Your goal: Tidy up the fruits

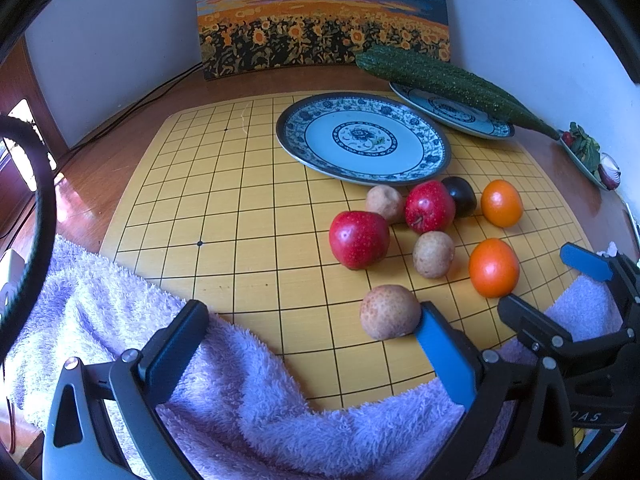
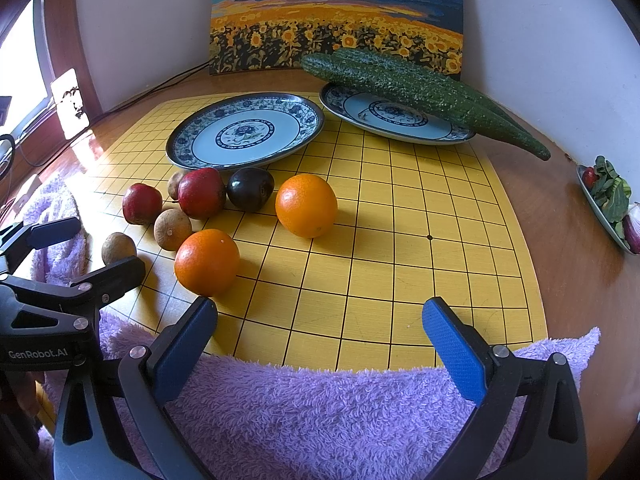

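Here, both tools gape, empty, over purple towel [image 2: 320,408]; brown fruit [image 1: 390,317] touches left tool [image 1: 316,340] pad.

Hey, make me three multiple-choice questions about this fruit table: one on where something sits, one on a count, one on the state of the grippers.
1. Where do the cucumbers lie?
A. on the far plate
B. on the purple towel
C. among the fruit

2. How many oranges are on the yellow board?
A. one
B. two
C. four

3. What state are the two grippers in?
A. both shut on fruit
B. one open, one shut
C. both open, holding nothing

Answers:
1. A, the cucumbers rest across the far plate, while the near plate is bare.
2. B, there is a near orange and a far orange.
3. C, the left gripper and the right gripper both show fingers spread wide with only board and towel between them.
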{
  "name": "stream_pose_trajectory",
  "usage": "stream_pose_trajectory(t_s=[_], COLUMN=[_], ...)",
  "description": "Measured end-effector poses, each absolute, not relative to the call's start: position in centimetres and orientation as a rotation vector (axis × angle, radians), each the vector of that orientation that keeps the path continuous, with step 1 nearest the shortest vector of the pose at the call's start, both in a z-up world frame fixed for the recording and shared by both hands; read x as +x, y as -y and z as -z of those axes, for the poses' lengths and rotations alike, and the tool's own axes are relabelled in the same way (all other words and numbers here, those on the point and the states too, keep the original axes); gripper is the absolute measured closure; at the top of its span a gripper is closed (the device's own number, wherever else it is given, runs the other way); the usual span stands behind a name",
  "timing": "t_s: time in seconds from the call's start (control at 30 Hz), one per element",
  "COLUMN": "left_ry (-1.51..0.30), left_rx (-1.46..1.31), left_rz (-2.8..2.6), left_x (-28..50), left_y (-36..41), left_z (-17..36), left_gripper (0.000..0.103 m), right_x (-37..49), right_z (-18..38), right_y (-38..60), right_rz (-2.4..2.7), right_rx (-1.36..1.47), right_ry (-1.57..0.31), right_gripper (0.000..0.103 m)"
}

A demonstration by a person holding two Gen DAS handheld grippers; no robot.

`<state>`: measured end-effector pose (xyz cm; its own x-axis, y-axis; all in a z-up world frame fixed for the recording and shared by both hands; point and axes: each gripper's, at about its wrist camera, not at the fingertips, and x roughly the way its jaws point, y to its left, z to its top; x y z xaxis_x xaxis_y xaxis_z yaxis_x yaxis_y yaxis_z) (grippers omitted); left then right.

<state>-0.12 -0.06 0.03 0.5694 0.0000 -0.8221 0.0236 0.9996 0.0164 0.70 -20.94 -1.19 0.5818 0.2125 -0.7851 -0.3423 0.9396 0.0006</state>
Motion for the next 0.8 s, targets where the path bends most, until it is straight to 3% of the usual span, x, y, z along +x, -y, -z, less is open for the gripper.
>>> stream_pose_trajectory(t_s=[0.67,0.8], left_ry=[-0.955,-0.931], left_rx=[0.038,0.025], left_rz=[0.024,0.04], left_x=[-0.37,-0.66], left_y=[0.09,0.15], left_z=[-0.45,-0.97], left_gripper=[0.003,0.007], right_x=[0.68,0.77], right_z=[1.06,0.74], right_y=[20.93,21.07], right_rz=[-0.334,-0.362], right_rx=[-0.152,-0.106], right_ry=[-0.892,-0.898], right_gripper=[0.0,0.006])
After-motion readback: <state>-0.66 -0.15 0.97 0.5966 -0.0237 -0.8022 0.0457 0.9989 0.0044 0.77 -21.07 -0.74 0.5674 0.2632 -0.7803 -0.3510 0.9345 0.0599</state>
